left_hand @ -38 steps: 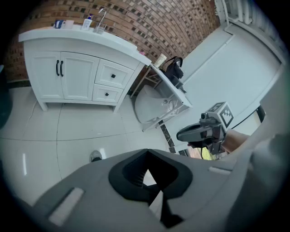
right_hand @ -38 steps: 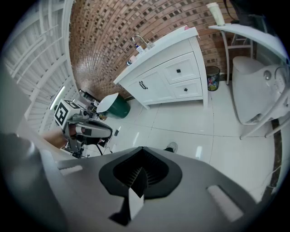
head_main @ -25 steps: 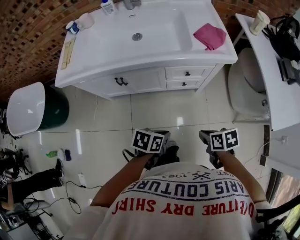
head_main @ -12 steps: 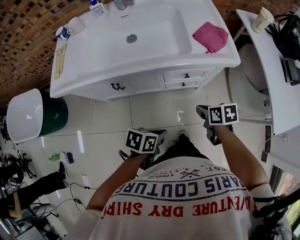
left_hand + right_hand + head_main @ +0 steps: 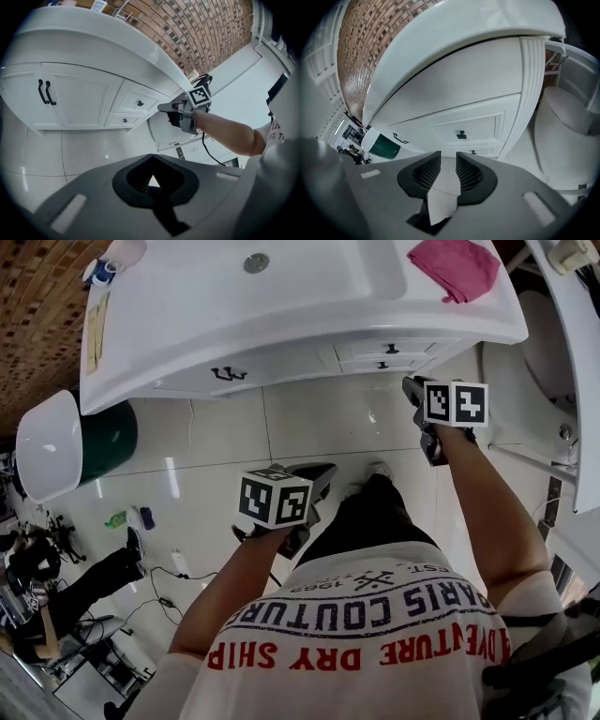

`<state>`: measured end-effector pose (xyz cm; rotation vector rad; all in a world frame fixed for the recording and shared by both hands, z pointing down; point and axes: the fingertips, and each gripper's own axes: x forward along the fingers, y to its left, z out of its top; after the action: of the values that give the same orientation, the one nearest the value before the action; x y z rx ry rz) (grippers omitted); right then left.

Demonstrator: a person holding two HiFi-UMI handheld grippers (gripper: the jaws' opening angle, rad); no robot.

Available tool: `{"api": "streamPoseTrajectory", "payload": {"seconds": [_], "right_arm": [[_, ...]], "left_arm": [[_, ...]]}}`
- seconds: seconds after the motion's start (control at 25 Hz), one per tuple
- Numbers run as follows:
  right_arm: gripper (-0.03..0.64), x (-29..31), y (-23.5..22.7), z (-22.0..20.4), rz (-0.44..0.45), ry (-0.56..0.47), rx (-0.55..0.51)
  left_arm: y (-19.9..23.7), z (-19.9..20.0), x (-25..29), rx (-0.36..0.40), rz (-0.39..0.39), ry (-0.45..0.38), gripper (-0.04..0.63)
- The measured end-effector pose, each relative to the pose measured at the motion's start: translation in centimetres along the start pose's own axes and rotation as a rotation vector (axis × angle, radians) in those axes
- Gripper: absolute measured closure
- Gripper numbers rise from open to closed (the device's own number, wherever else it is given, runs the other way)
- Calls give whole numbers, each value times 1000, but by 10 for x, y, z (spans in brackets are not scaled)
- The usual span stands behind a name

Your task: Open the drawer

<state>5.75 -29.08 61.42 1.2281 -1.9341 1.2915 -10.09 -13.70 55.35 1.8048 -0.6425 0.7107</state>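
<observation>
White-tiled bathroom, one vanity (image 5: pixel 309 306), two drawers (image 5: pixel 386 351), left gripper (image 5: pixel 151 160) jaws together, right gripper (image 5: pixel 445 158) jaws opening, empty.

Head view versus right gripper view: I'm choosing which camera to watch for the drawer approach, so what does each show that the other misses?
Only the head view shows the pink cloth lying on top of the white vanity, the person's white printed shirt and the left gripper. Only the right gripper view looks along the right gripper, whose jaws are opening with nothing between them. Both show the white upper drawer with its dark knob, and the dark green bin.
</observation>
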Motion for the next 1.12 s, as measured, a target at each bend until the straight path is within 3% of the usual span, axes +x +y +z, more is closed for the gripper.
{"api": "streamPoseTrajectory", "payload": {"seconds": [0.32,0.6,1.12], "right_arm": [[494,51,-18,15,-36,-52,-47],[446,85,-28,19,-93,-74,-99],[457,115,-41,26,-189,-70,-74]], "left_arm": [[25,3,22,19,30,12,600],[40,-10,38,-7,32,23,600],[59,-28,41,-62,58,21,600]]}}
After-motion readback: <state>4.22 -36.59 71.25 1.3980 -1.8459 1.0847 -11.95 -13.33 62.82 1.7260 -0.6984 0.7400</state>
